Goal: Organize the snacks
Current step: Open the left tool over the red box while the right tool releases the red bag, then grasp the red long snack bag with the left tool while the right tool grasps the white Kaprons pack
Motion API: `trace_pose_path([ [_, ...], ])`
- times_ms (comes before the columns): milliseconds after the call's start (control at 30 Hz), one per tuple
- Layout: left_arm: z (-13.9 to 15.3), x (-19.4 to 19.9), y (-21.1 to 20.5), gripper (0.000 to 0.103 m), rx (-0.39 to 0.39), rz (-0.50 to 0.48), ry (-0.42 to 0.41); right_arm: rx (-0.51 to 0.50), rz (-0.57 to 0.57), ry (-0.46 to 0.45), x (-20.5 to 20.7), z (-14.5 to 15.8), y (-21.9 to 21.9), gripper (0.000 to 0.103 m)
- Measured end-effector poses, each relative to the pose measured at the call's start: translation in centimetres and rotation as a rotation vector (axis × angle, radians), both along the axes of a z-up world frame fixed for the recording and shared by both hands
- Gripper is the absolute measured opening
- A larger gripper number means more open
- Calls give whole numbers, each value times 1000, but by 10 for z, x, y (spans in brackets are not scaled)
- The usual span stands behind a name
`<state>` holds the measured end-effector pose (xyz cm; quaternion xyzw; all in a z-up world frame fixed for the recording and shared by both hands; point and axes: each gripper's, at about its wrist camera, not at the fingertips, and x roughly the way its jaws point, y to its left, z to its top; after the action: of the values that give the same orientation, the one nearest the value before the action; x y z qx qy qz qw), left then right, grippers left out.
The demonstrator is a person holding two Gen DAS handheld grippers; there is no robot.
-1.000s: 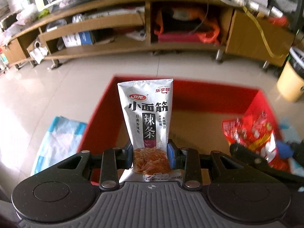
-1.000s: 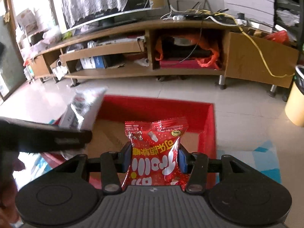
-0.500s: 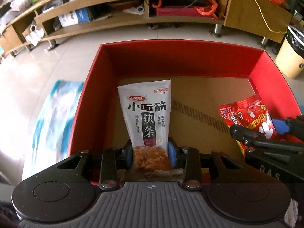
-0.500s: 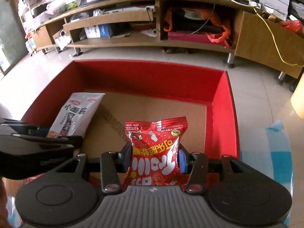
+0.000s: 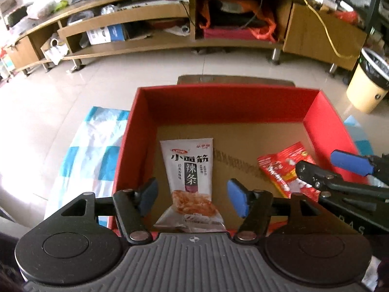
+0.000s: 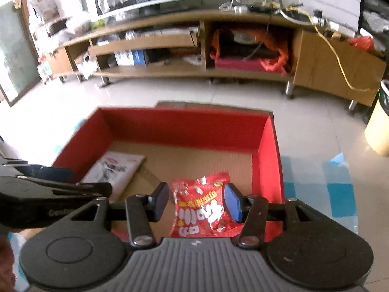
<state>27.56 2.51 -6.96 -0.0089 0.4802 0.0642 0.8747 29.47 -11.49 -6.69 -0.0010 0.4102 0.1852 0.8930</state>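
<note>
A red box (image 5: 228, 90) with a cardboard floor stands on the tiles. In it lies a white spicy-strip packet (image 5: 189, 172), flat near the left wall. My left gripper (image 5: 193, 196) hangs above it, jaws opening wide, pads clear of the packet. In the right wrist view the same white packet (image 6: 116, 170) shows at the left. A red snack packet (image 6: 199, 209) sits between the pads of my right gripper (image 6: 197, 200), whose jaws are opening; a gap shows at the left pad. That red packet (image 5: 284, 170) lies low at the box's right side.
A long wooden TV stand (image 5: 170, 39) with cluttered shelves runs across the back. A cream waste bin (image 5: 367, 85) stands at the far right. A blue-and-white sheet (image 5: 92, 150) lies on the floor left of the box and another patch (image 6: 340, 182) to its right.
My left jaws have spread and let go of the white packet, which now lies in the box. The right jaws have eased off the red packet. Both grippers have drawn back.
</note>
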Motion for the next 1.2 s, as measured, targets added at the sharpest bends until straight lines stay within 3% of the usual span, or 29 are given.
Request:
trace_pose_path([
  [100, 10, -12, 2, 78, -4, 15, -15, 4, 4, -21, -13, 9, 1, 47],
  [533, 26, -87, 33, 88, -88, 101, 28, 29, 46, -18, -80, 29, -3, 48],
  [867, 0, -110, 28, 88, -146, 112, 134, 22, 53, 59, -110, 14, -18, 48],
  [1200, -37, -92, 24, 88, -185, 156, 227, 73, 23, 109, -95, 8, -33, 53],
])
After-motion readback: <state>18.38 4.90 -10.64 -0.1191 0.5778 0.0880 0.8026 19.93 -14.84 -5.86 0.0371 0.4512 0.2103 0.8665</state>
